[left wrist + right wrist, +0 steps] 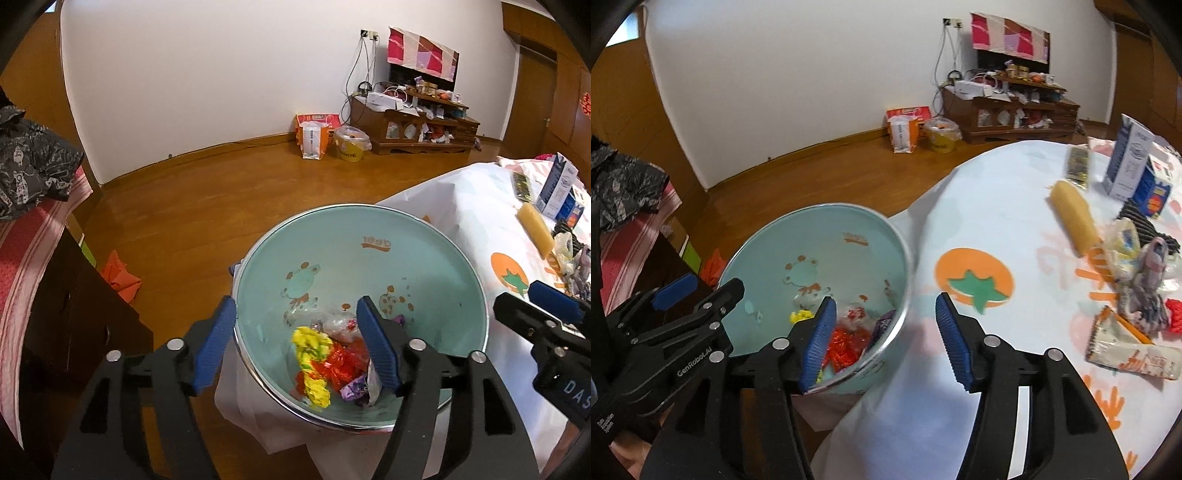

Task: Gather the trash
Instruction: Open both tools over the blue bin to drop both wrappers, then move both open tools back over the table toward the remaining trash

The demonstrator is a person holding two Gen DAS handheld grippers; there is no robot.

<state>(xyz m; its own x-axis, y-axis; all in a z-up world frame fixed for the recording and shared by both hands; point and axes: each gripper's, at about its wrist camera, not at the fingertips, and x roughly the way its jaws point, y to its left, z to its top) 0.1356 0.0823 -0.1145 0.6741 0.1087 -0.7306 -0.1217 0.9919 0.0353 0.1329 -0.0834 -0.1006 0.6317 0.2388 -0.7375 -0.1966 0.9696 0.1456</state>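
A pale green bin (369, 236) with cartoon prints stands by the table edge and holds crumpled yellow, red and purple wrappers (332, 365). My left gripper (295, 347) is open, its jaws straddling the bin's near-left rim. The bin also shows in the right wrist view (812, 229). My right gripper (886, 339) is open and empty, low over the table edge beside the bin. More trash lies on the table: a long white wrapper (1134, 354), crumpled wrappers (1145, 288) and a yellow packet (1075, 218).
The table wears a white cloth (997, 192) with an orange fruit print. A blue-white carton (1130, 162) stands at the far right. A dark cabinet (55, 295) with a red cloth is at left. Wooden floor (229, 184) and a TV stand lie beyond.
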